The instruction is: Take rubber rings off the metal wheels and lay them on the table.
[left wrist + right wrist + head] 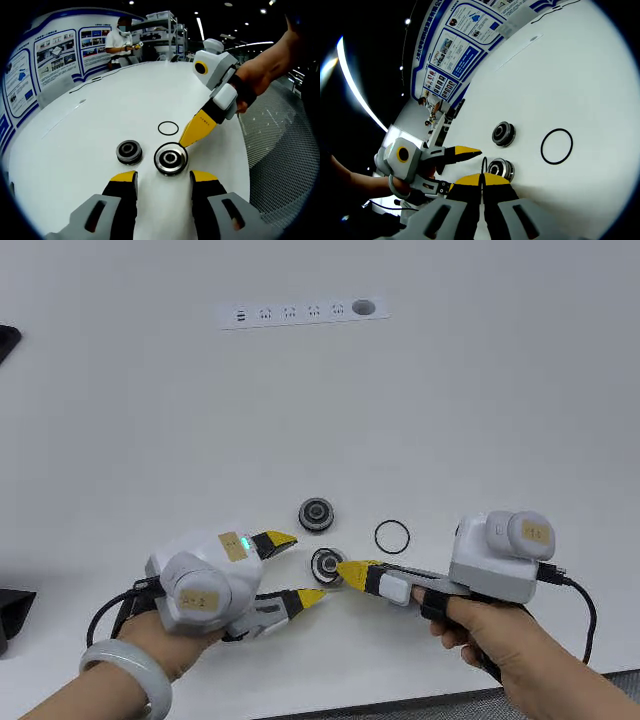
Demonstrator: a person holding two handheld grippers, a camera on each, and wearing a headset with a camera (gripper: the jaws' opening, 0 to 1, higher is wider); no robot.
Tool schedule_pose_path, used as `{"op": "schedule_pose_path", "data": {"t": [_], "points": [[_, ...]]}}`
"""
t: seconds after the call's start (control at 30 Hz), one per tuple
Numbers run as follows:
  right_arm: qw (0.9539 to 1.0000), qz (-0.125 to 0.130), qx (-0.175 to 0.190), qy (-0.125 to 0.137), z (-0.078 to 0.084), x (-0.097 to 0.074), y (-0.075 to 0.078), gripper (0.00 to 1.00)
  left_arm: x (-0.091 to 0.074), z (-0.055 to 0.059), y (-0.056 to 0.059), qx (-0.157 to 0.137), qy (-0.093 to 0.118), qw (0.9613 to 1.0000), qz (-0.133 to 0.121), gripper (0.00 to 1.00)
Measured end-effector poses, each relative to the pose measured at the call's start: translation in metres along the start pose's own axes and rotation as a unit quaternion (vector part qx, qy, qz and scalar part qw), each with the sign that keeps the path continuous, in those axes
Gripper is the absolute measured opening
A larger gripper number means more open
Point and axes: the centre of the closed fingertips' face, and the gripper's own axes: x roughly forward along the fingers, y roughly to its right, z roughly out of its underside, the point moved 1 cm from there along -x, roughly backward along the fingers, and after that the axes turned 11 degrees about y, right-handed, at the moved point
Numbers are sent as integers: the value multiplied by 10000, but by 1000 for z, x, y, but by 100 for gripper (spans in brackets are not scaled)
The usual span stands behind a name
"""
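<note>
While the left tongs (291, 568) stand wide open with nothing in them, one wheel (328, 565) lies flat on the white worktop (480, 420), just ahead of the gap between their yellow tips. The right tongs (352, 570) reach in from 3 o'clock, closed tight, with their tip against that wheel's edge on its 3 o'clock side. In the right gripper view a thin black loop (484, 163) of rubber stands up from between the closed tips, pinched there, though I cannot tell how much of it is off the wheel. A second wheel (316, 514), dark-rimmed, lies at 11 o'clock from the first, near it but apart. A rubber ring (392, 536) lies loose and flat on the worktop at 2 o'clock from the first wheel, apart from both wheels and both tongs. At 12 o'clock, well away toward the far side, a white power strip (303, 311) lies on the worktop. The hand on the left tongs wears a pale bangle (125, 665) at the wrist.
</note>
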Motion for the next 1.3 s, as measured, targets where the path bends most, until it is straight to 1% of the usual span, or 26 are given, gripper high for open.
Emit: {"op": "schedule_pose_path", "data": {"t": [0.13,0.3,0.43,0.5,0.53,0.63,0.77,0.83,1.0,1.17,1.3], "points": [[10000,-59,17,36,-2,-3,-6,2,-7,4,-3,-29,-5,10000,-81,48],[9999,-72,34,83,-4,-8,-7,2,-15,8,-10,-98,-6,9997,-215,53],[9999,-49,52,132,-7,-11,-7,2,-23,12,-15,-180,-27,9992,-346,54],[9999,-27,49,150,-8,-13,-5,2,-26,14,-16,-213,6,9990,-399,54],[9999,-17,48,153,-8,-14,-5,2,-28,15,-16,-226,-15,9989,-421,54],[9998,23,44,204,-12,-17,-1,2,-32,18,-17,-294,13,9984,-484,58],[9994,138,50,299,-19,-22,7,2,-40,25,-17,-345,-70,9977,-573,59],[9991,197,71,377,-24,-24,11,2,-43,27,-19,-381,-54,9972,-642,60],[9979,376,96,526,-36,-28,25,2,-47,32,-18,-453,-125,9965,-685,61],[9961,570,134,663,-47,-30,39,2,-50,33,-18,-518,-104,9960,-724,63],[9949,711,157,694,-49,-31,47,2,-51,32,-19,-549,-76,9956,-760,63]]}}
